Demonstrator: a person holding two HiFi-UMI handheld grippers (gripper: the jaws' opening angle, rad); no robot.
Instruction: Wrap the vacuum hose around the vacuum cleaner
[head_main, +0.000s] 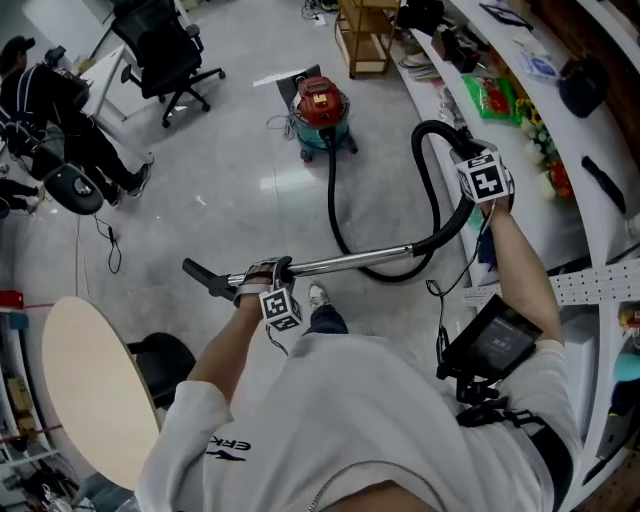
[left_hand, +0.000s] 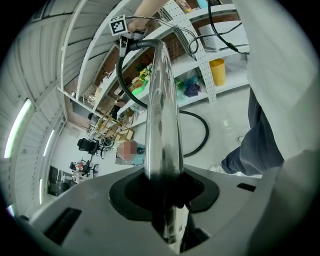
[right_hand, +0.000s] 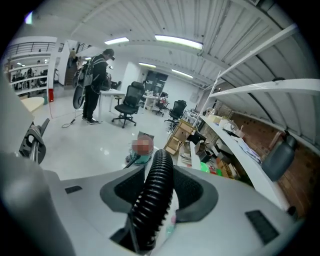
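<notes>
So, closest to me: my left gripper (head_main: 268, 272) is clamped on the metal wand (head_main: 345, 263) of the vac. In the left gripper view the shiny tube runs straight up out of the notch between the two jaws, seated in the dark pads on both sides, so the left gripper (left_hand: 165, 187) is closed on it, not just resting beside it. A short black end of the wand (left_hand: 161, 110) sticks out past the jaws on my left, and the long part heads off to my right, held off the floor (head_main: 230, 190) and roughly level.

Further out on my right, the right gripper (head_main: 472, 168) is shut on the black ribbed hose (head_main: 432, 175), up high near the shelves (head_main: 560, 215). In its own view the hose (right_hand: 156, 190) lies right down the middle of the right gripper (right_hand: 155, 200), both pads pressed on the ribs.

From there the hose arches up in a loop, drops back to join the wand, and another stretch runs across the floor to the vacuum cleaner (head_main: 320, 112), a red and teal canister standing well away from both grippers. Nothing is wrapped around it yet.

Way back there's an office chair (head_main: 160, 50).
</notes>
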